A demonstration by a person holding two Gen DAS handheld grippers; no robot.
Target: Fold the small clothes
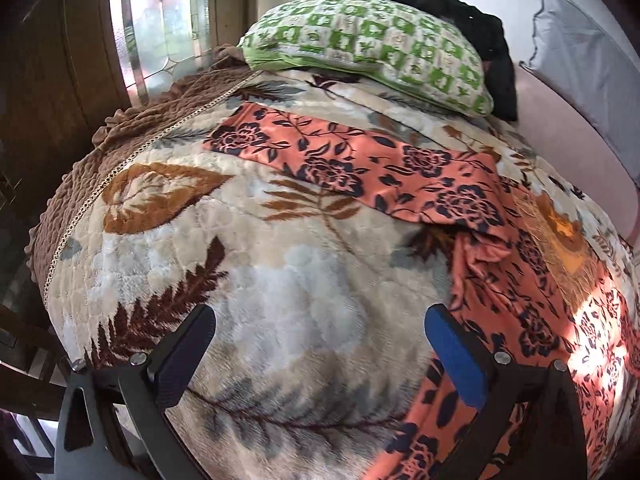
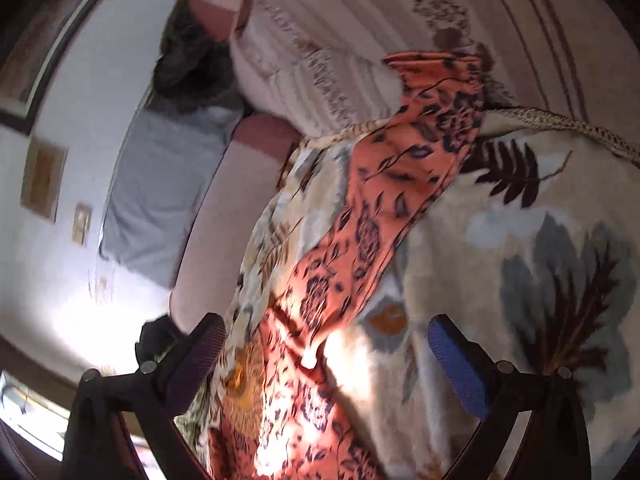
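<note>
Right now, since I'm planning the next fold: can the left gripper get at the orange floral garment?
Probably yes: the left gripper is open above the blanket, and the orange floral garment lies uncovered beside its blue finger.

Orange floral garment (image 1: 360,164): thin, smooth woven cloth, faint sheen where sunlit.
Blanket (image 1: 280,280): thick plush fleece, fuzzy, matt, embossed leaf pattern.
Brown bedspread (image 1: 132,120): quilted, puckered cloth, ruffled edge.
Pillow (image 1: 372,44): printed cotton-like cloth, matt.
Left hand-held gripper (image 1: 320,356): matt black plastic frame, metal screws, textured blue pad.
Right hand-held gripper (image 2: 326,360): same matt plastic, ribbed dark pad.
Door (image 1: 160,20): glossy patterned glass, wood frame.
</note>
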